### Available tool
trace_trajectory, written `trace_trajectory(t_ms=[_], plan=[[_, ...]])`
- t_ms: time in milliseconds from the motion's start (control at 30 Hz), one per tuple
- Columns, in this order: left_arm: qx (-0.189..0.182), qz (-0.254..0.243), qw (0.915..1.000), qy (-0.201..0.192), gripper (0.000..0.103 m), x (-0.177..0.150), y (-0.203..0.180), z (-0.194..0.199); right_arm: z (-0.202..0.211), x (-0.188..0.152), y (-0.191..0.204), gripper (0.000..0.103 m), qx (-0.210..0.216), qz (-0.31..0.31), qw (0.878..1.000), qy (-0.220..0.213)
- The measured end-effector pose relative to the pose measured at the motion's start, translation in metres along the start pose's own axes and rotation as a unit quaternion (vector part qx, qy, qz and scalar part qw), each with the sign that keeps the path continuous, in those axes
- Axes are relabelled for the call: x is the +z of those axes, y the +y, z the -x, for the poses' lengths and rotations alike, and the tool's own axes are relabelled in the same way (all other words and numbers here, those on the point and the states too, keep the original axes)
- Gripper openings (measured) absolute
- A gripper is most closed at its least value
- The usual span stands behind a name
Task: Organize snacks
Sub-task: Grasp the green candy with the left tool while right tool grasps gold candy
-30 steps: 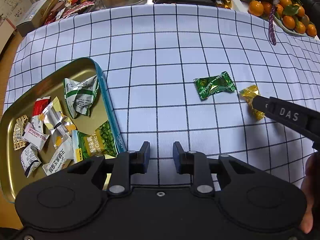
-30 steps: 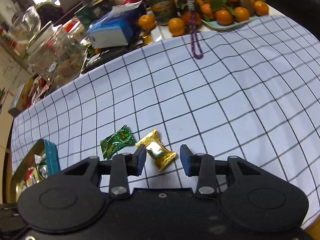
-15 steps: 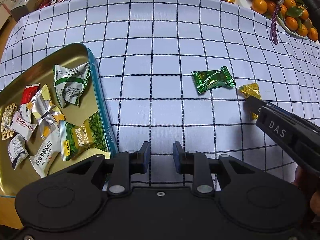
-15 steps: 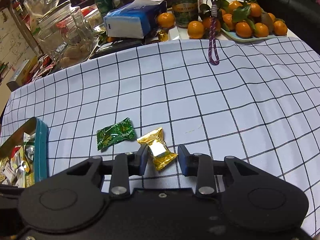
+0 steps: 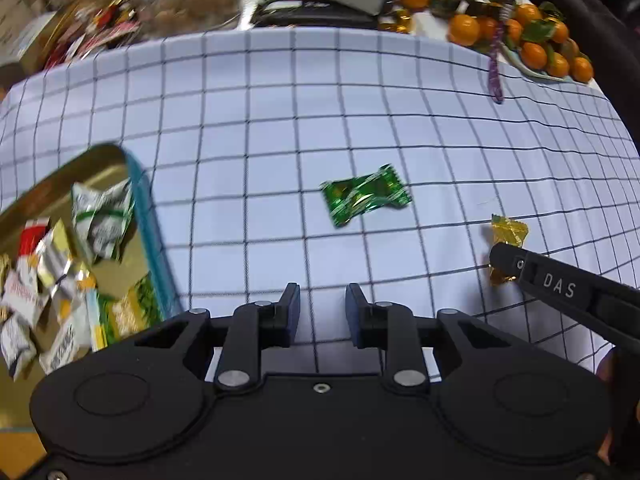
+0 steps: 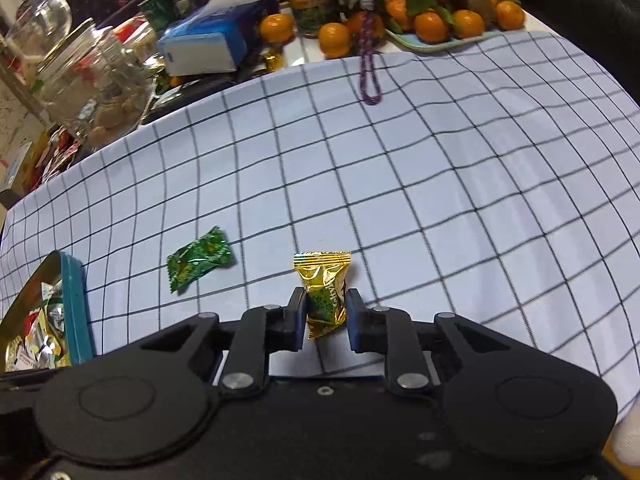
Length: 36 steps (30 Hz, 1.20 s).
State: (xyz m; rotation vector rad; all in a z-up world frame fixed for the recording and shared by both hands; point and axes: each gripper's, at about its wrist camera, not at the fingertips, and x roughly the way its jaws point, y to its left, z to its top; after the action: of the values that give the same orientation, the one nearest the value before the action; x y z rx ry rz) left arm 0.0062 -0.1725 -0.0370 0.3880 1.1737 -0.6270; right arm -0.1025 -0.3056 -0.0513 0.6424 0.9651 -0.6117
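My right gripper point(image 6: 325, 303) is shut on a gold-wrapped candy point(image 6: 325, 284), held upright a little above the checked tablecloth; the candy also shows in the left wrist view point(image 5: 509, 232) behind the right finger point(image 5: 560, 286). A green-wrapped candy point(image 5: 365, 198) lies on the cloth, also in the right wrist view point(image 6: 199, 258). A gold tin tray with a blue rim point(image 5: 148, 216) at the left holds several wrapped snacks point(image 5: 102, 220); it shows in the right wrist view point(image 6: 74, 300) too. My left gripper point(image 5: 322, 302) is slightly open and empty, short of the green candy.
Behind the cloth's far edge stand a plate of mandarins point(image 6: 444, 20), a blue tissue box point(image 6: 204, 44), glass jars point(image 6: 92, 80) and snack boxes. A purple cord point(image 6: 370, 64) lies over the cloth's far edge.
My right gripper has closed on the gold candy and lifted it upright off the cloth. The left gripper has shifted, its view tilting up; its jaws stay the same.
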Motion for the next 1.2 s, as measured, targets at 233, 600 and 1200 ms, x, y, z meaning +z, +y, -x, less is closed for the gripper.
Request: trace_trajectory(t_ms=[233,600,1200], plan=[[-0.001,-0.053,0.9985,-0.013,0.035,0.019,-0.009,-0.009,0.002,0.000,-0.015,0.022,0.006,-0.028,1.000,0.009],[0.019,-0.189,0.9812,-0.033,0.035,0.033,-0.036,-0.031,-0.001,-0.002,-0.023,0.022,0.028,-0.046,0.999,0.005],[0.011,-0.230,0.9711,-0.064,0.040,0.041,-0.053,-0.032,-0.002,0.000,-0.032,0.019,0.050,-0.053,0.997,0.015]])
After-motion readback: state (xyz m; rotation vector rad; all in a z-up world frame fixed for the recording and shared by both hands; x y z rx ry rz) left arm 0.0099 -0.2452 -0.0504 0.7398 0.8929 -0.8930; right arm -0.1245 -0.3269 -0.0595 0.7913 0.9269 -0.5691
